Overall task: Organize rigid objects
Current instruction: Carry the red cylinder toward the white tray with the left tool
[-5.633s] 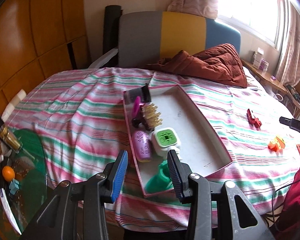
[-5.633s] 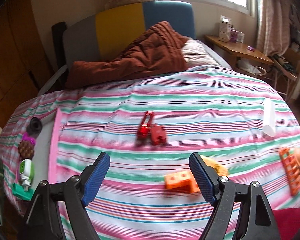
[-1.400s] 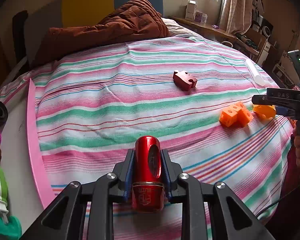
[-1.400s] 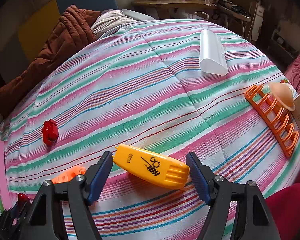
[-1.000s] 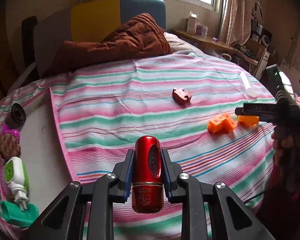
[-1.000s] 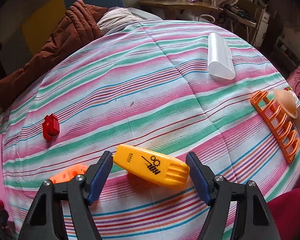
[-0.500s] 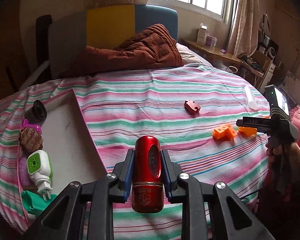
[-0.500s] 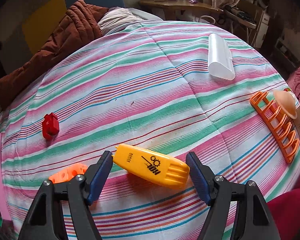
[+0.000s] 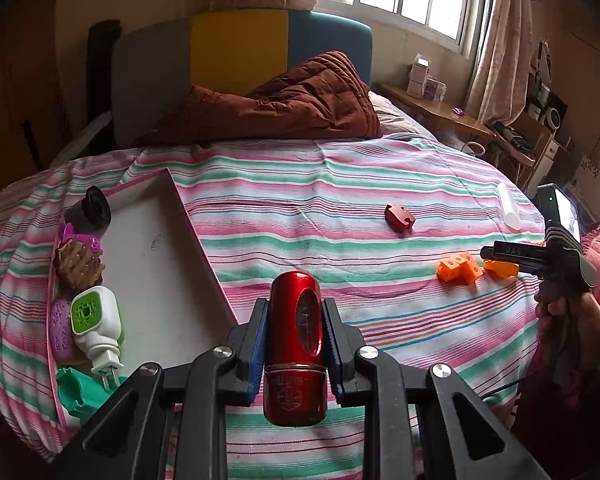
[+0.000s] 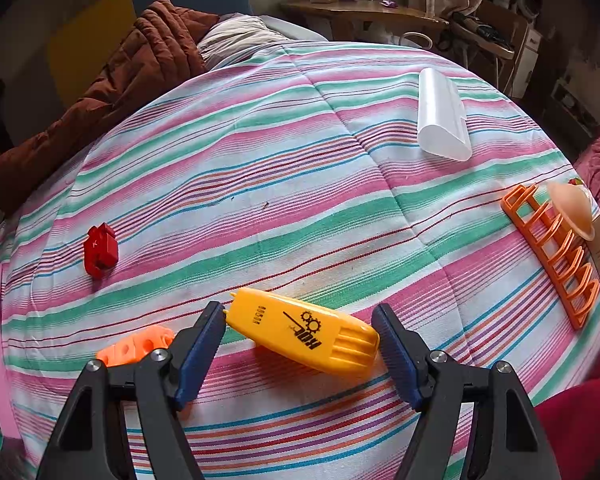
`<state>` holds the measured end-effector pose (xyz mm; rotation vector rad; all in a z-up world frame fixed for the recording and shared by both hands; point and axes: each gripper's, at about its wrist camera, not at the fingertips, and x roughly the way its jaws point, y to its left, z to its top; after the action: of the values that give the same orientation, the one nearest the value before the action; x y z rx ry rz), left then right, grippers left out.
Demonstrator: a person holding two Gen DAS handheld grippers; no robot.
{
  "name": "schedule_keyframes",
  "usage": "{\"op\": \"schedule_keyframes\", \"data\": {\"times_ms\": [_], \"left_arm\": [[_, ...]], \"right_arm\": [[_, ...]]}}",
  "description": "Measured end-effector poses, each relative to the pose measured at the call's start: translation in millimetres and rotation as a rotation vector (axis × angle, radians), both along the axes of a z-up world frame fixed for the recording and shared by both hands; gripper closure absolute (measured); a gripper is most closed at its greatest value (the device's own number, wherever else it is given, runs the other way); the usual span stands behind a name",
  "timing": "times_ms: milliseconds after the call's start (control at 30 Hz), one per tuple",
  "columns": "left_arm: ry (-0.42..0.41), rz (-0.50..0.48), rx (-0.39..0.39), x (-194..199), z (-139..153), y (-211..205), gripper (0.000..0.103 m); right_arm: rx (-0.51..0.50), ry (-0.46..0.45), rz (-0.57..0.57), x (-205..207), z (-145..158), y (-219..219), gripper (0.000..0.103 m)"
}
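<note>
a bed with a striped bedspread (image 9: 340, 184) in pink, green and white fills the room ahead, and a rust-brown quilt (image 9: 300, 108) is bunched up by the grey, yellow and blue headboard (image 9: 240, 48). on the left side of the bed lies a shallow pink-rimmed tray (image 9: 196, 236), white inside, with small things lined along its left edge: a dark cap-like piece (image 9: 94, 204) at the far end, then a brown studded brush (image 9: 78, 266), a white plug-in with a green face (image 9: 94, 320), and a green piece (image 9: 80, 392) nearest.

the left gripper (image 9: 296, 344) is clamped tight on a red metal cylinder (image 9: 296, 344), held upright between its blue pads over the bedspread just right of the tray's near corner.

over on the right, the right gripper (image 10: 300, 344) hangs low over the cover with its jaws spread on either side of a yellow plastic tool (image 10: 304, 334); the left pad is at the tool's tip, the right pad just beside its ribbed end, and i cannot tell whether it is pressing.

an orange rack (image 10: 552, 252) lies at the right edge, a white translucent cover (image 10: 440, 116) further up, an orange block (image 10: 134, 346) just left of the yellow tool, and a small red block (image 10: 100, 248) well apart towards the middle.
</note>
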<state>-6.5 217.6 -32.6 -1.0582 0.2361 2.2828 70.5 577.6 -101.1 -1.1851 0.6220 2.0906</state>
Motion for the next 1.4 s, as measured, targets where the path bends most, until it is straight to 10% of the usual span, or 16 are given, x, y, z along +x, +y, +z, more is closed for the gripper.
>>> {"op": "schedule_keyframes", "data": {"times_ms": [900, 1400], "left_arm": [[-0.043, 0.045, 0.027, -9.7, 3.8, -33.1, 0.078], [-0.2, 0.24, 0.164, -127.6, 25.8, -113.6, 0.078]], "right_arm": [[0.025, -0.01, 0.022, 3.4, 0.8, -1.4, 0.028], [0.026, -0.019, 0.035, 0.8, 2.1, -0.7, 0.028]]}}
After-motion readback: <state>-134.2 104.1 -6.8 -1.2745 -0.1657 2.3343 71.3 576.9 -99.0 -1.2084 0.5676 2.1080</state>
